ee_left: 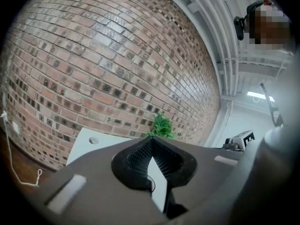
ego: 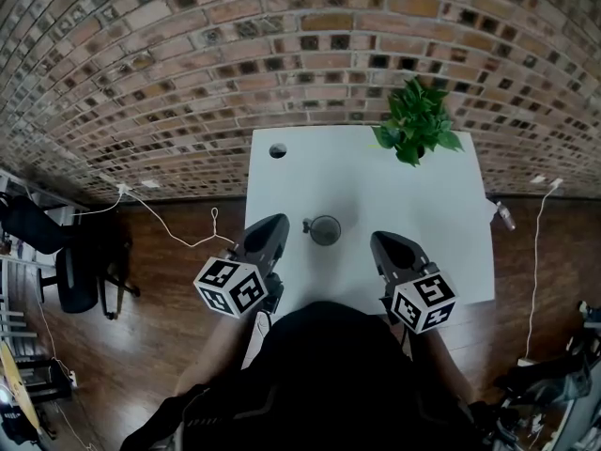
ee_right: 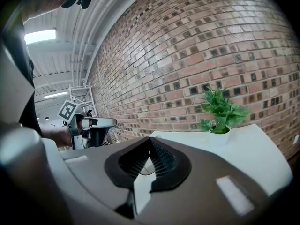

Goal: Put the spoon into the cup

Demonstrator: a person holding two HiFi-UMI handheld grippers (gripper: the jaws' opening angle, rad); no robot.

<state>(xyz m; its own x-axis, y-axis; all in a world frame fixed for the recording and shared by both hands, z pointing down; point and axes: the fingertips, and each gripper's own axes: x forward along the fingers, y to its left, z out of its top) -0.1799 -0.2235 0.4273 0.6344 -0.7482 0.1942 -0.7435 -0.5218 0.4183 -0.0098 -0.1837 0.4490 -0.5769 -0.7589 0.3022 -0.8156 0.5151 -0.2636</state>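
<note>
Left hand-held gripper (ego: 273, 222) jaws fully together, nothing held, right hand-held gripper (ego: 383, 241) likewise closed and empty, both over near edge of white worktop (ego: 432, 224), cup (ego: 326, 231) between them, small stub (ego: 305, 225) at its left rim, can't tell if spoon, potted plant (ego: 416, 122) at far corner

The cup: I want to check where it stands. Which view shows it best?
The head view. The cup shows whole from above, on the white table, between the left gripper and right gripper. Each gripper view catches only a thin curve, probably its rim, in the gap below its own shut fingers.
</note>
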